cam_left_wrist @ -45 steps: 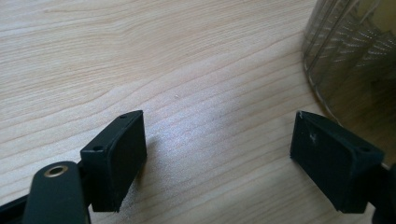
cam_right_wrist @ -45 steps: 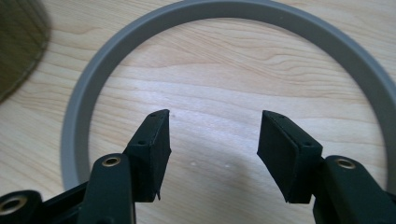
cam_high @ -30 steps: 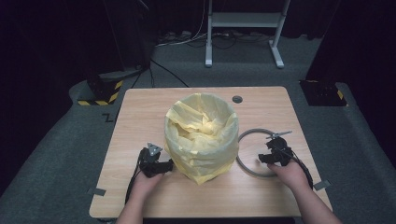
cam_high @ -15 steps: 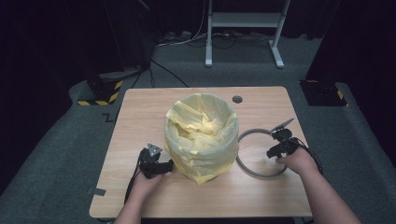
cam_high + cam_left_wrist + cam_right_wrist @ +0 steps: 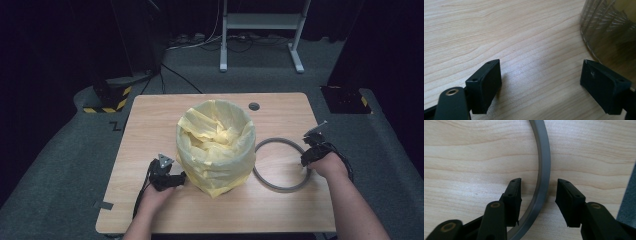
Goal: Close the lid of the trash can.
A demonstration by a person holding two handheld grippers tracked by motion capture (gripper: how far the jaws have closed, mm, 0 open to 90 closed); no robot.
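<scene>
A bin lined with a yellow bag (image 5: 216, 147) stands mid-table. A grey ring (image 5: 270, 185) lies flat on the wood to its right. My left gripper (image 5: 177, 178) rests at the bin's lower left side, open; in the left gripper view its jaws (image 5: 541, 82) stand wide over bare wood with the ribbed bin wall (image 5: 609, 32) just beyond the right jaw. My right gripper (image 5: 305, 161) is at the ring's right edge. Its jaws (image 5: 539, 200) straddle the ring's band (image 5: 544, 170) and have just been closing, with small gaps still on both sides.
The wooden table (image 5: 150, 125) has a cable hole (image 5: 254, 106) behind the bin. Its right edge runs close to my right hand. A metal stand (image 5: 260, 30) and a black-and-yellow striped block (image 5: 107, 100) sit on the dark floor behind.
My right hand has moved rightward and a little farther away, to the ring's right edge, and its jaws have narrowed around the band. The left hand and the bin have stayed still.
</scene>
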